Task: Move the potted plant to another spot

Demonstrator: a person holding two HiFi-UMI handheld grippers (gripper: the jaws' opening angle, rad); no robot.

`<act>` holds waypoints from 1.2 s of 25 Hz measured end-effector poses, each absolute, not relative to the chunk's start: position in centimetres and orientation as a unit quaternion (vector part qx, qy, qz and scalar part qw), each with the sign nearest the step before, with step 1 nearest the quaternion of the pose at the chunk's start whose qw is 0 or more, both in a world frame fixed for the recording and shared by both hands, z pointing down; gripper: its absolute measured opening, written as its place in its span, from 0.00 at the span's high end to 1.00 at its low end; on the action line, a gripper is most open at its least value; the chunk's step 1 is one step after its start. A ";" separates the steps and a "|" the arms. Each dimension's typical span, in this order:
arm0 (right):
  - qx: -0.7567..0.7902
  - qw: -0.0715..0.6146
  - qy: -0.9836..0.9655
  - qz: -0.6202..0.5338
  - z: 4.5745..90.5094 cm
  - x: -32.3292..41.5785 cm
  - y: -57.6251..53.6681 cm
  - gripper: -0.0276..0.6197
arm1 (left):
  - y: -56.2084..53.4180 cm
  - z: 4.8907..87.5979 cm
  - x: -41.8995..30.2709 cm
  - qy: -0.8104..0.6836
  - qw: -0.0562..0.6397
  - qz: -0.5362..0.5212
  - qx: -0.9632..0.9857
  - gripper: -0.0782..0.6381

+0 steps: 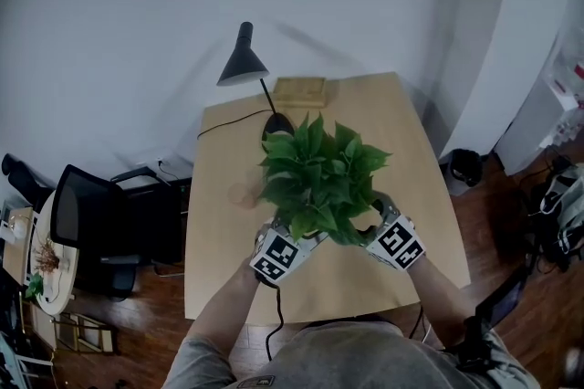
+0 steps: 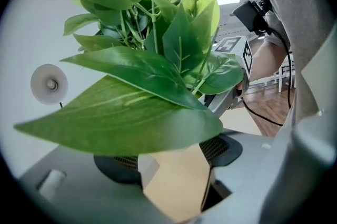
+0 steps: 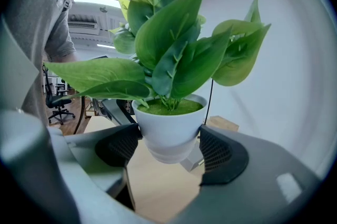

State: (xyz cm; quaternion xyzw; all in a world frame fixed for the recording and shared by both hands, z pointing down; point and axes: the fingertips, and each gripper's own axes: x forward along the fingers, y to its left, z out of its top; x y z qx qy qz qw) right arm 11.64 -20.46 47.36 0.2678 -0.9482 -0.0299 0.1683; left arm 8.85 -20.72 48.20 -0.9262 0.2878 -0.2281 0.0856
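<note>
The potted plant [image 1: 319, 177], broad green leaves in a white pot [image 3: 169, 128], is over the near middle of the tan table [image 1: 365, 113]. My right gripper [image 3: 169, 152] is shut on the pot, one dark pad on each side, and the tabletop shows under the pot's base. In the head view the right gripper [image 1: 367, 230] is at the plant's right and the left gripper [image 1: 304, 238] at its left, both partly under leaves. In the left gripper view a big leaf [image 2: 121, 118] hides the pot; the left gripper [image 2: 176, 165] has its jaws apart, with only table visible between them.
A black desk lamp [image 1: 245, 58] and a small wooden block [image 1: 299, 89] stand at the table's far edge by the white wall. A black office chair [image 1: 100, 223] is left of the table and a dark bin [image 1: 465, 166] is to its right.
</note>
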 end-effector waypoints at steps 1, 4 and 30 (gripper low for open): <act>0.272 0.169 -0.947 -0.029 47.4 11.6 -20.4 0.38 | -20.7 48.2 8.8 0.283 0.087 -0.227 -0.928 0.43; 0.282 0.174 -0.943 -0.027 47.6 11.9 -20.3 0.38 | -20.6 48.3 9.1 0.271 0.087 -0.220 -0.933 0.43; 0.275 0.200 -0.940 0.020 54.0 25.5 -28.0 0.38 | -28.4 54.9 22.3 0.267 0.039 -0.252 -0.930 0.43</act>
